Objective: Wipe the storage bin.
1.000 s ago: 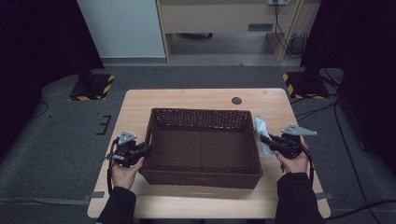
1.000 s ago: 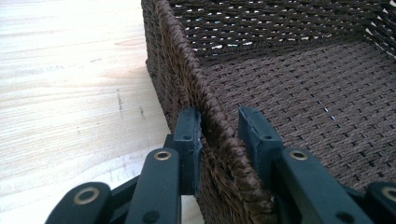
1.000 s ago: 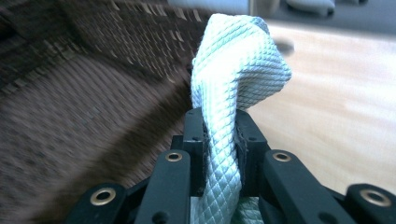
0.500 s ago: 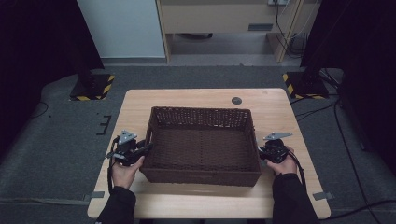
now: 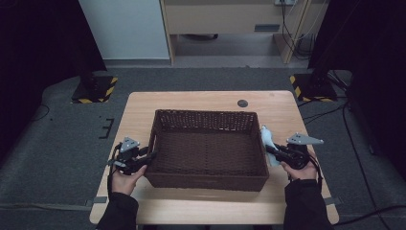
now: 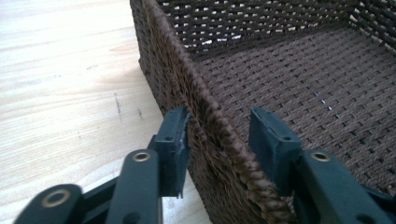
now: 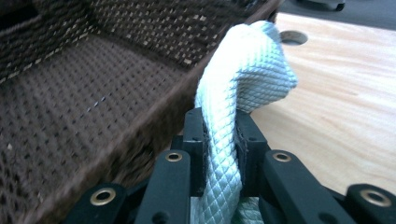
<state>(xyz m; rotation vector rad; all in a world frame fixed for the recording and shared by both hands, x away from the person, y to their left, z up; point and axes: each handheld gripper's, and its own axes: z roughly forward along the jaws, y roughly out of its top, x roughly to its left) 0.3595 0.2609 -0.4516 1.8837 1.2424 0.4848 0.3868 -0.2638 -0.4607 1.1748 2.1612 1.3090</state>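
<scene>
basket (image 5: 209,146) walls block the table's (image 5: 201,98) middle, bare strips beside it, open basket floor

Surroundings of the bench

A wooden bench (image 5: 210,99) is seen on grey carpet (image 5: 62,143), with a round dark hole (image 5: 242,103) set in its far edge. Two black stands with yellow-and-black striped bases (image 5: 95,90) (image 5: 313,85) are placed beside its far corners. A pale panel (image 5: 127,28) and a wooden cabinet (image 5: 230,17) are seen behind, and cables (image 5: 289,19) are hung at the cabinet's right.
</scene>
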